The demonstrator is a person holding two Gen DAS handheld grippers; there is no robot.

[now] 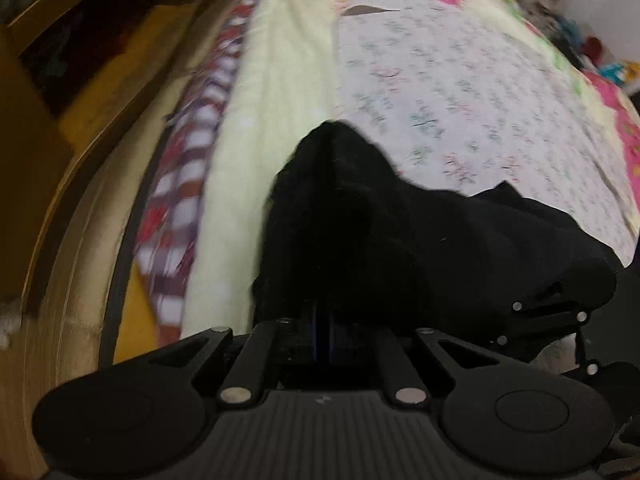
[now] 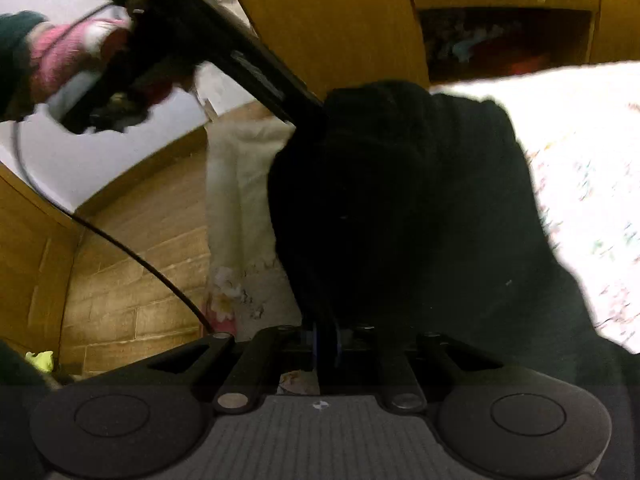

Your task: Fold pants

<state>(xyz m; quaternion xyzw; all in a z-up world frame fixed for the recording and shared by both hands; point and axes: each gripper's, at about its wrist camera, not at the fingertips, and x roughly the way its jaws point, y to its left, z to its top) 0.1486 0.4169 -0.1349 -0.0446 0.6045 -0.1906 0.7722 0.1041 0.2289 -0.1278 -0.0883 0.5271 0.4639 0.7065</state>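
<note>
Floral bedspread (image 1: pixel 460 92) at 1 o'clock; one black pants (image 1: pixel 360 220), pinched by left gripper (image 1: pixel 325 216) and right gripper (image 2: pixel 326 216). Right view alone shows a gloved hand (image 2: pixel 60 64).

Black pants (image 1: pixel 400 232) — on a white sheet (image 1: pixel 480 112) with small floral print; pale yellow bedspread (image 1: pixel 272 128) with pink patches; red-and-white checked cloth (image 1: pixel 188 168) at the bed's edge.
</note>
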